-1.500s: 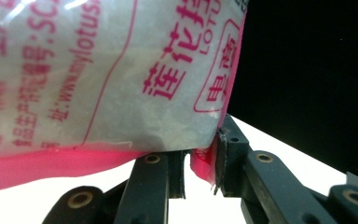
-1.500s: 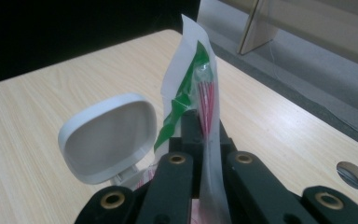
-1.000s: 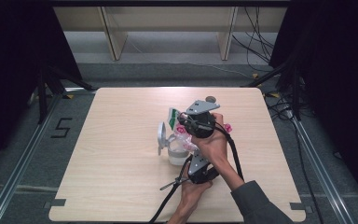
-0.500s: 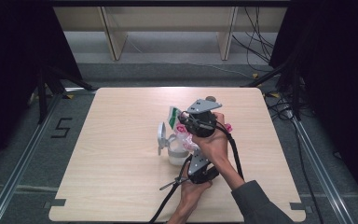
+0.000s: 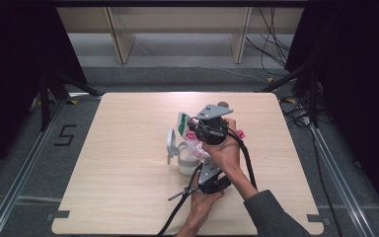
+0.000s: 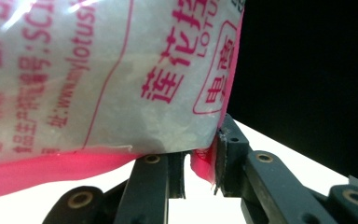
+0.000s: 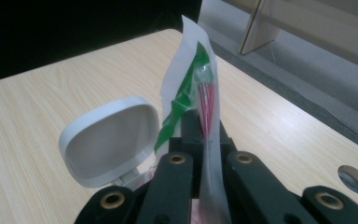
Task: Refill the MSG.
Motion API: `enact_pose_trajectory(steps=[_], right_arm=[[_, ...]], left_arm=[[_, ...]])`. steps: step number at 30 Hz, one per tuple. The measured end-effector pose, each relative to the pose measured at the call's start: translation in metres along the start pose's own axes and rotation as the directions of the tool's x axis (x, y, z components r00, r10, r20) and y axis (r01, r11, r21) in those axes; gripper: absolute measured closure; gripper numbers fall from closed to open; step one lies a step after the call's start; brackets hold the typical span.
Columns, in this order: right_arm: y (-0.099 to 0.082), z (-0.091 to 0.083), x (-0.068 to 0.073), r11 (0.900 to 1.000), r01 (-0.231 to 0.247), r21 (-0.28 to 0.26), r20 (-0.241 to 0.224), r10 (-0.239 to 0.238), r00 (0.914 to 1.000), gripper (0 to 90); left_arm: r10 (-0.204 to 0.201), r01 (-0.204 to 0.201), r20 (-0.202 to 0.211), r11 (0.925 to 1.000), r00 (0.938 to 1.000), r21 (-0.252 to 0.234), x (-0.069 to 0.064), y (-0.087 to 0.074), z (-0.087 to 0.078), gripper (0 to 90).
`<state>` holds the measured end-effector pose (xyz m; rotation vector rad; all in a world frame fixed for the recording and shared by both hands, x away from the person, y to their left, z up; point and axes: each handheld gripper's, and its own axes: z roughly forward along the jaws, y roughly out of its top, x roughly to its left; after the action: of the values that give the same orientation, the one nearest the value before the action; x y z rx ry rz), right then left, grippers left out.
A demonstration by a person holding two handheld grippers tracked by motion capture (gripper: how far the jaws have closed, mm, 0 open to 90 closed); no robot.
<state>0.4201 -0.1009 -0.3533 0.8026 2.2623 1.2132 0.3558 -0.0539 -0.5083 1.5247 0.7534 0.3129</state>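
A clear plastic bag (image 5: 193, 145) with pink print and a green and white top is held up over a white tub (image 5: 183, 164) whose hinged lid (image 5: 171, 144) stands open. My right gripper (image 5: 191, 129) is shut on the bag's green and white top edge (image 7: 200, 88), above the lid (image 7: 109, 140). In the left gripper view the bag (image 6: 102, 74) hangs close overhead, and my left gripper (image 6: 200, 161) is shut on its pink bottom seam. From above, the left gripper (image 5: 202, 165) sits just below the right one, beside the tub.
The tub stands near the middle of a light wooden table (image 5: 128, 187). A small round hole (image 7: 352, 178) lies in the tabletop near its far edge. Black cables (image 5: 177, 212) trail off the front edge. Wooden shelf legs (image 5: 121, 39) stand beyond the table.
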Motion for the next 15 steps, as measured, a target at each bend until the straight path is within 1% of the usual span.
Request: enact_pose_trajectory(steps=[2, 4, 5, 6, 7, 8, 9, 10, 13, 14, 15], right_arm=[[0.0005, -0.0008, 0.0011, 0.9998, -0.017, 0.01, -0.001, 0.017, 0.9999, 90.0], [0.0009, 0.0003, 0.0, 1.0, 0.004, -0.007, 0.001, -0.004, 1.0, 90.0], [0.0011, 0.0, 0.0001, 1.0, -0.001, 0.0, 0.003, 0.001, 1.0, 90.0], [0.001, 0.0001, 0.0009, 0.9997, -0.022, 0.009, -0.006, 0.022, 0.9997, 90.0], [0.0014, 0.0009, -0.0006, 1.0, -0.003, 0.001, -0.003, 0.003, 1.0, 90.0], [0.0019, 0.001, -0.0004, 1.0, -0.001, 0.003, -0.002, 0.001, 1.0, 90.0], [0.0021, 0.0012, -0.0001, 1.0, -0.005, 0.001, -0.003, 0.005, 1.0, 90.0], [0.0022, 0.0011, 0.0008, 0.9998, -0.022, -0.002, 0.002, 0.022, 0.9998, 90.0], [0.003, 0.0023, 0.0009, 0.9999, -0.014, -0.006, 0.007, 0.014, 0.9999, 90.0], [0.0034, 0.0023, 0.0004, 1.0, -0.004, -0.003, 0.005, 0.004, 1.0, 90.0], [0.004, 0.0026, 0.0003, 0.9999, 0.006, -0.009, 0.006, -0.005, 1.0, 90.0]], left_arm=[[0.002, -0.002, 0.0, 1.0, 1.0, -0.001, 0.0004, 0.0009, -0.0003, 75.9], [0.009, -0.009, -0.001, 1.0, 1.0, 0.003, 0.0014, 0.0007, -0.0007, 75.9], [0.002, -0.002, 0.011, 0.9999, 0.9999, -0.016, 0.002, 0.0001, 0.0011, 75.8], [0.001, 0.0, 0.009, 0.9998, 1.0, -0.018, 0.0021, 0.0004, 0.0016, 75.9], [0.003, -0.002, 0.01, 0.9998, 1.0, -0.018, 0.0023, 0.0008, 0.0016, 75.8], [0.004, -0.003, 0.01, 0.9998, 0.9999, -0.02, 0.0025, 0.0009, 0.0015, 75.8], [0.005, -0.005, 0.006, 0.9998, 1.0, -0.019, 0.003, 0.001, 0.0014, 75.9], [0.006, -0.006, 0.007, 0.9999, 1.0, -0.011, 0.0037, 0.0016, 0.001, 75.9], [0.003, -0.003, 0.0, 1.0, 1.0, -0.007, 0.0035, 0.0026, 0.0007, 75.8], [0.002, -0.001, 0.005, 0.9998, 1.0, -0.021, 0.0036, 0.0024, 0.0015, 75.8], [0.003, -0.002, 0.007, 0.9998, 1.0, -0.022, 0.0038, 0.0026, 0.0016, 75.8]])
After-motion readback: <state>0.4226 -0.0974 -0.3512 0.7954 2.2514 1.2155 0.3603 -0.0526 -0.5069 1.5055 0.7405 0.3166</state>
